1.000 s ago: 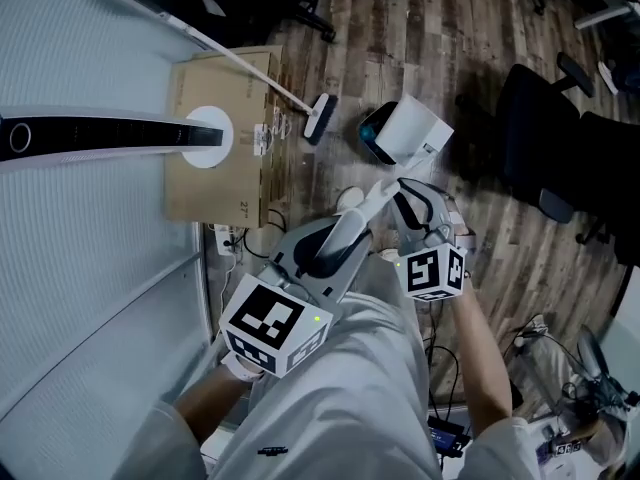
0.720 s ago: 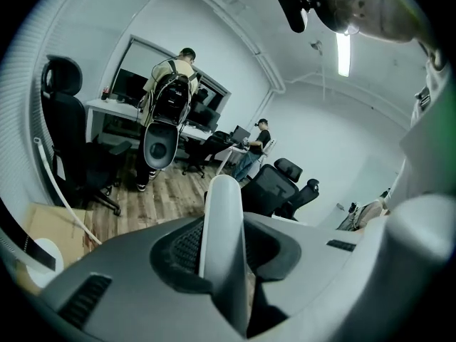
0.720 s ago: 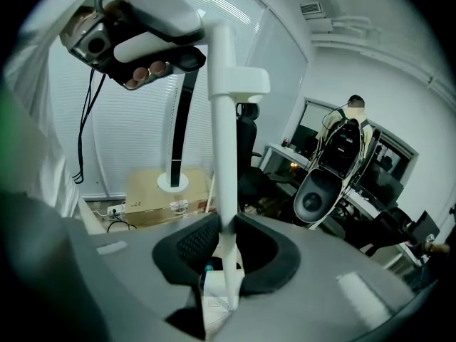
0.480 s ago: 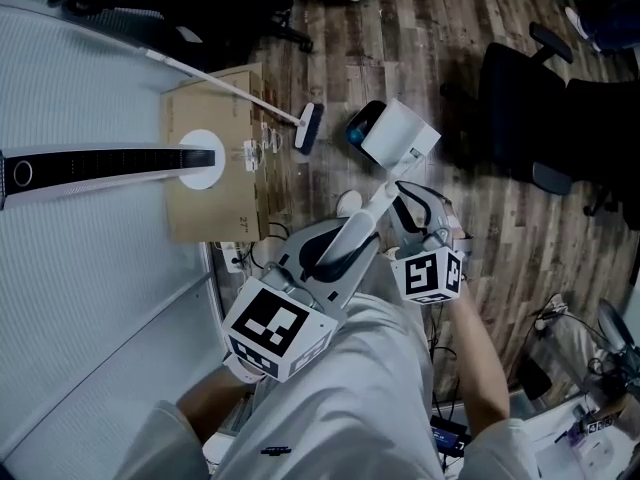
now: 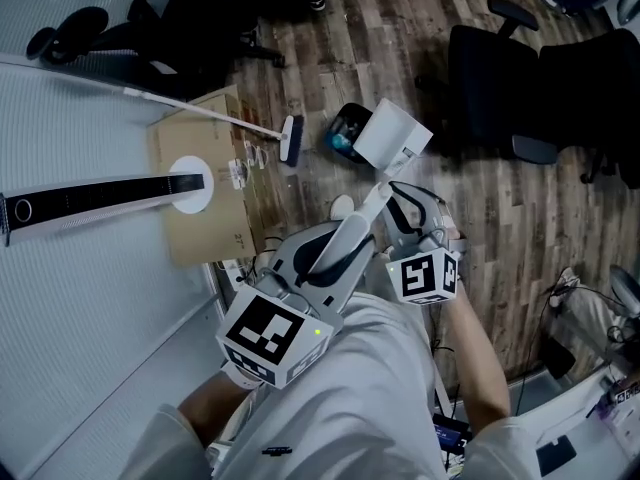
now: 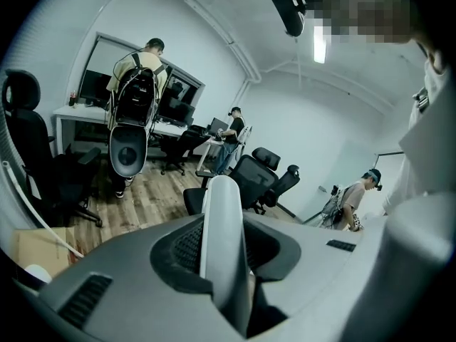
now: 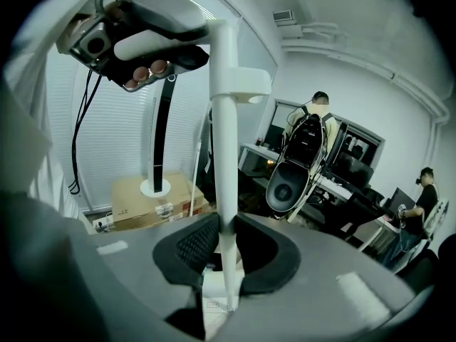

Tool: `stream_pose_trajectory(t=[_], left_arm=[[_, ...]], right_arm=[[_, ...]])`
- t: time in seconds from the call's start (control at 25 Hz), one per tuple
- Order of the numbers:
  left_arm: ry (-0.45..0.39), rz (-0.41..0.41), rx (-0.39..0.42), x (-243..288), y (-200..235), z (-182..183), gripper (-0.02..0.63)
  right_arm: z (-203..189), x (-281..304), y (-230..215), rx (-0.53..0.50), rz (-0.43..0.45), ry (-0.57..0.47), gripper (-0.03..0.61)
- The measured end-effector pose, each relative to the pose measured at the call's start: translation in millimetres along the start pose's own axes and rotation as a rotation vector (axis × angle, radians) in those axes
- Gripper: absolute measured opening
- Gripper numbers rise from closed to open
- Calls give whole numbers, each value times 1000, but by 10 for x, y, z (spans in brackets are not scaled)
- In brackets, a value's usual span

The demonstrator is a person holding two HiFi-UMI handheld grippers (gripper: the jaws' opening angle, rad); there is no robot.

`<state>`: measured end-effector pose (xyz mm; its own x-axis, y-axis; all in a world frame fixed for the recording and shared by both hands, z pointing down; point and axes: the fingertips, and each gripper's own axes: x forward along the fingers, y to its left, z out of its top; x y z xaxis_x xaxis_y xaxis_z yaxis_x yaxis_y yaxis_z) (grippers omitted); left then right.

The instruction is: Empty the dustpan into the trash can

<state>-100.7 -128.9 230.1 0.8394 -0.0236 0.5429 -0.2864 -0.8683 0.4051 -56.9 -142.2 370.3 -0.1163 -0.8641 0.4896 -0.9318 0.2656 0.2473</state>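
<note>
we hold the white plastic dustpan (image 5: 393,133) by its long pole handle (image 5: 365,208) with both tools, above the wooden plank floor (image 5: 400,28). the left gripper (image 5: 335,243) is clamped on the thick lower end of the handle, and in its own view the white grip stands upright between the dark pads with the jaws pressed on both sides. the right gripper (image 5: 398,200) is closed on the slimmer part of the pole further up, nearer the pan. in the head view the boxy pan hangs just beside the small dark round trash can (image 5: 343,133), partly covering its rim; something bluish shows inside the can. to the left of the can a white-handled broom (image 5: 289,140) has its head on the floor, just beside a flat brown cardboard box (image 5: 200,228). a black tower fan (image 5: 100,200) on a round white base stands on that box. black office chairs (image 5: 500,88) stand well apart, to the right.
</note>
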Motion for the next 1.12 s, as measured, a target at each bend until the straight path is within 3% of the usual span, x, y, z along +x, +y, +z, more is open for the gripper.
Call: stream_pose_trajectory(t=[0.52, 1.12], left_arm=[[53, -102, 94, 197, -538, -37, 100], [147, -242, 189, 654, -1217, -270, 98]], right_arm=[[-230, -535, -200, 84, -141, 18, 86], [-867, -1179, -355, 185, -295, 67, 86]])
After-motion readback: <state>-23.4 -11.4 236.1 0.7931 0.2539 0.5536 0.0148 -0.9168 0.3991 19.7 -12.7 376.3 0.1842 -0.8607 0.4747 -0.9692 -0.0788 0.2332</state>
